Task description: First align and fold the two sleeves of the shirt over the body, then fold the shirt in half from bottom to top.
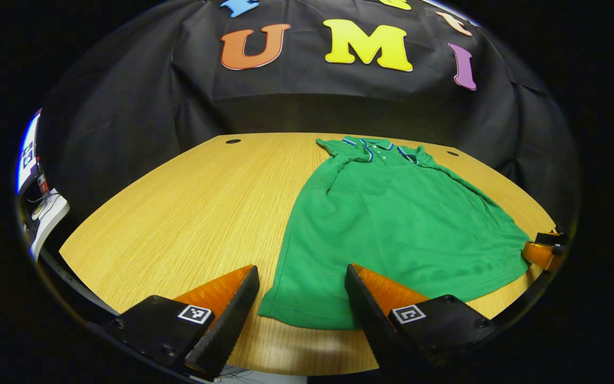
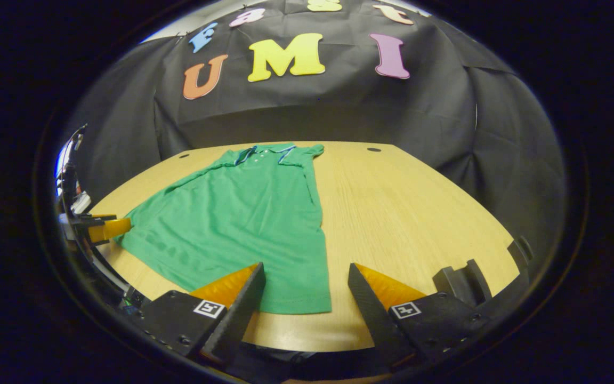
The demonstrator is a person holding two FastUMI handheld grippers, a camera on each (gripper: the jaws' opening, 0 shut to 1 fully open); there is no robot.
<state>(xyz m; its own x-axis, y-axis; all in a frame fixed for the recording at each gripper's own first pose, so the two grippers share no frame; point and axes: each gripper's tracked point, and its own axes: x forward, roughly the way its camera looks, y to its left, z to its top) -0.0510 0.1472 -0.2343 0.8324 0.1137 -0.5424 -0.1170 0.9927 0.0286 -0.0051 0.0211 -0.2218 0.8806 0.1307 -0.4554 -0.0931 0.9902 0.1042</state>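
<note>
Green shirt [image 1: 392,224] flat on the wooden table [image 1: 190,213], sleeves folded in, hem at the near edge. Left gripper [image 1: 301,298] and right gripper [image 2: 306,293], jaws apart, flank the hem corners; bare wood either side.

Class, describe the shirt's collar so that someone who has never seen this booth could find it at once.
Start at the wooden table before the black cloth wall. A green shirt lies flat on it, hem towards the grippers. The collar is at its far end, marked by blue-and-white striped edging and small buttons, unlike the plain green body.
</note>
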